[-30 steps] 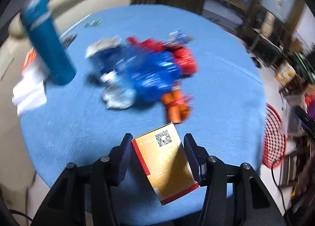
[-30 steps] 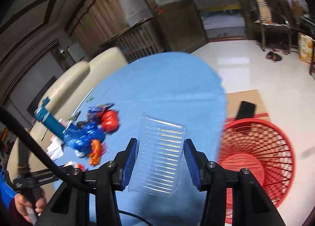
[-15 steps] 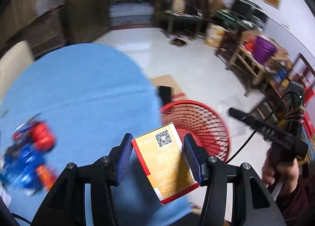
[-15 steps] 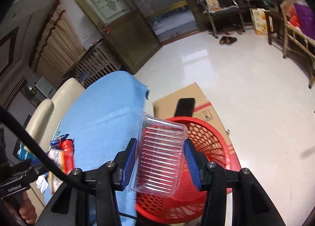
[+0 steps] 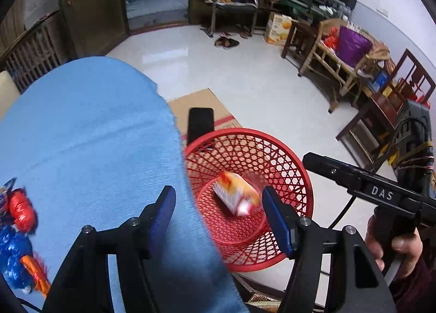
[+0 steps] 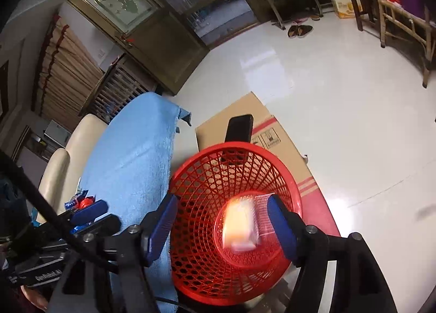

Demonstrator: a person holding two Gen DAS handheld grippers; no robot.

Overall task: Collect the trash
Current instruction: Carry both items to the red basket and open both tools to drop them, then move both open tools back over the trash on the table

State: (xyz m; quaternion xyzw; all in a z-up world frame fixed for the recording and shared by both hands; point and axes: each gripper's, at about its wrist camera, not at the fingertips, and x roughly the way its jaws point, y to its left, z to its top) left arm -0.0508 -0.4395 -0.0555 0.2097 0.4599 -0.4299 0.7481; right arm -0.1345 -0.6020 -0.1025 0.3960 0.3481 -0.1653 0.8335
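Blue pads of left gripper (image 5: 216,217) spreading, nothing between them; same for right gripper (image 6: 223,227), jaws opening, empty. Straight below both: red basket (image 5: 297,166) on floor beside table (image 5: 81,127), orange box (image 5: 235,195) blurred near its bottom, clear tray (image 6: 263,215) beside it. Remaining wrappers (image 5: 16,234) back on table, left of left gripper, nearer that hand. Beyond: cardboard (image 6: 278,133), floor.

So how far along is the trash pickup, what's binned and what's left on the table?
Done: the orange box lies blurred in the red basket, with the clear tray beside it. In hand: nothing; the left gripper and right gripper are both opening, empty, over the basket. Left: red and blue wrappers on the blue table.
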